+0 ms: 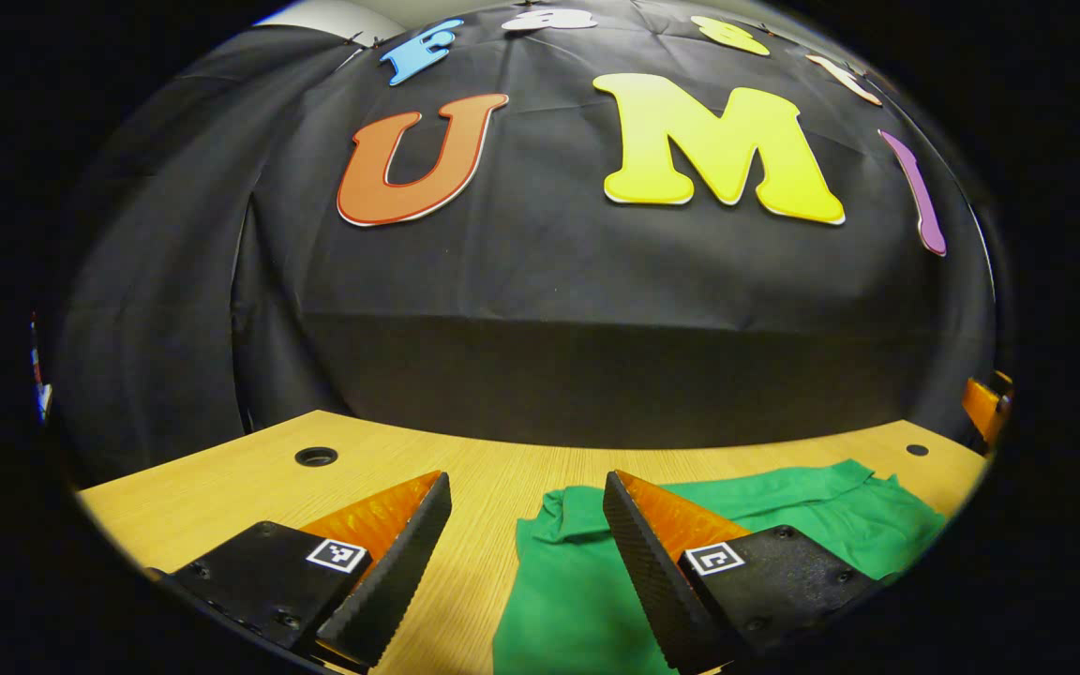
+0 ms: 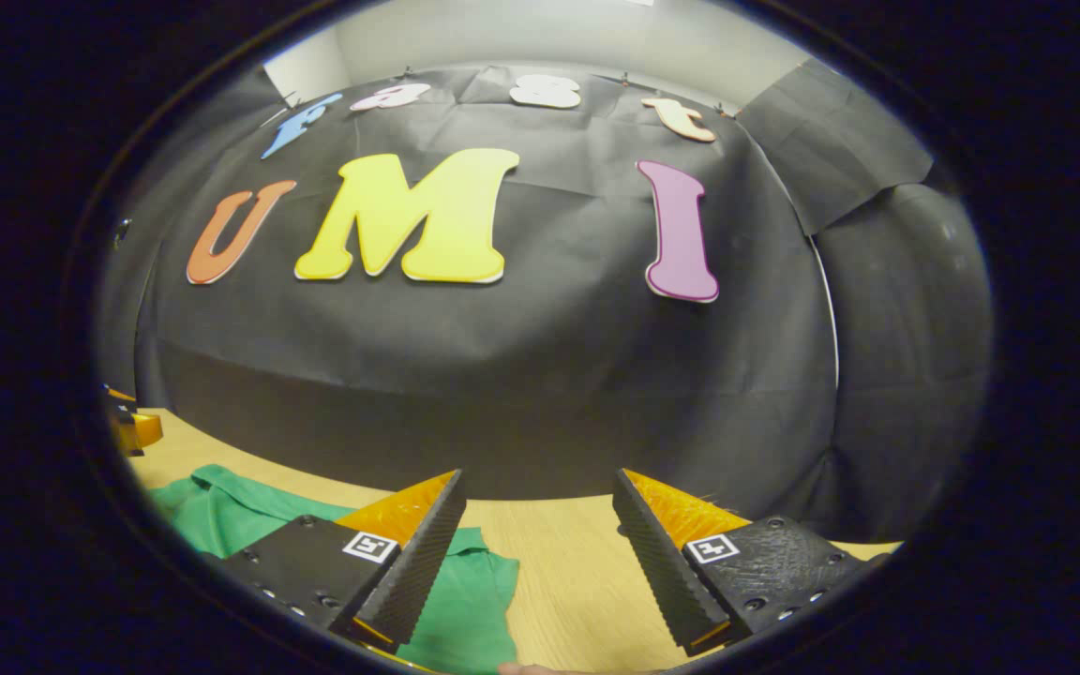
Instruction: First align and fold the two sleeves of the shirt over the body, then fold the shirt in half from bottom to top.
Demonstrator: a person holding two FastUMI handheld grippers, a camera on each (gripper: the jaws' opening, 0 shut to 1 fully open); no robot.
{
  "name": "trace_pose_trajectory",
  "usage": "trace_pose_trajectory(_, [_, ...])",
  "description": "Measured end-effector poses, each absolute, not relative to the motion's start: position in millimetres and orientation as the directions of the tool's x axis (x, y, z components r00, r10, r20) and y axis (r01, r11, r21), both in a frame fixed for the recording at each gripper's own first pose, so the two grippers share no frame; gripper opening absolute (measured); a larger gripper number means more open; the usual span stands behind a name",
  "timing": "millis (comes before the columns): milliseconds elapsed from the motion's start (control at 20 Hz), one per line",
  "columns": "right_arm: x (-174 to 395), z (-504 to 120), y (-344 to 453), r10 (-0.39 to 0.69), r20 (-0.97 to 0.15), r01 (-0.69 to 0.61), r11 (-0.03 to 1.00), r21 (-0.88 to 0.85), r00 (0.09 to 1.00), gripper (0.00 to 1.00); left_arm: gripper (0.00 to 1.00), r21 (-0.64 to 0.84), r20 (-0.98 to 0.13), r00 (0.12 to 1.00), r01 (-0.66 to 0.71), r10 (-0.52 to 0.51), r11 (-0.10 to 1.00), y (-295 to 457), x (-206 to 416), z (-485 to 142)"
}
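One green shirt (image 1: pixel 587 600) on table (image 1: pixel 221 497); two hand-held grippers, left (image 1: pixel 528 497) and right (image 2: pixel 537 492), agape.

Light wooden table (image 1: pixel 502 478) with straight grain, spanning the lower part of both views. Two small round black holes in its top, seen from the left gripper view: one near the far left corner (image 1: pixel 316 457), another near the far right corner (image 1: pixel 917 450). Black creased cloth wall (image 1: pixel 549 309) hanging just behind the table's far edge. Pale plain wall (image 2: pixel 549 37) above the cloth in the right gripper view.
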State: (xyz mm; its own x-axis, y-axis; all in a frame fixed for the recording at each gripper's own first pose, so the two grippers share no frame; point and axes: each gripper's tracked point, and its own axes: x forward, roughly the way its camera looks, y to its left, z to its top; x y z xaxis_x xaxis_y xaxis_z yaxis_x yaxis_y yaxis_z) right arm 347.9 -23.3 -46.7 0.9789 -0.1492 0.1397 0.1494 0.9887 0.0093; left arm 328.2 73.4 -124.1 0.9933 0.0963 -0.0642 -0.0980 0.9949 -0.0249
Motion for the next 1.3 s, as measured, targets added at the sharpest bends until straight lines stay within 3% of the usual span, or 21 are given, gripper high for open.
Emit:
trace_pose_trajectory(300, [268,-33,-15,-0.092,0.080,0.092,0.996,0.012,0.993,0.95,1.00,-0.070,-0.155,0.985,-0.087,0.075,0.994,59,247,-128])
trace_pose_trajectory(550, [187,5,-22,-0.042,0.096,0.044,0.999,-0.017,0.995,0.95,1.00,-0.064,-0.122,0.991,-0.057,0.049,0.996,53,177,-86])
trace_pose_trajectory(800, [106,39,-56,-0.079,0.123,0.084,0.996,-0.037,0.989,0.96,1.00,-0.015,-0.087,0.996,-0.031,0.029,0.999,42,108,-32])
trace_pose_trajectory(950, [58,48,-57,-0.020,0.096,0.025,0.999,-0.049,0.995,0.95,1.00,-0.026,-0.090,0.996,-0.008,0.005,1.000,27,69,-7])
trace_pose_trajectory(1100, [17,54,-65,0.012,0.090,-0.006,0.997,-0.072,0.996,0.96,1.00,0.012,-0.008,1.000,-0.015,0.015,1.000,16,29,25])
trace_pose_trajectory(1300, [-12,70,-71,0.010,0.120,-0.003,0.998,-0.056,0.993,0.95,1.00,0.005,0.095,0.993,0.064,-0.065,0.998,-24,-13,43])
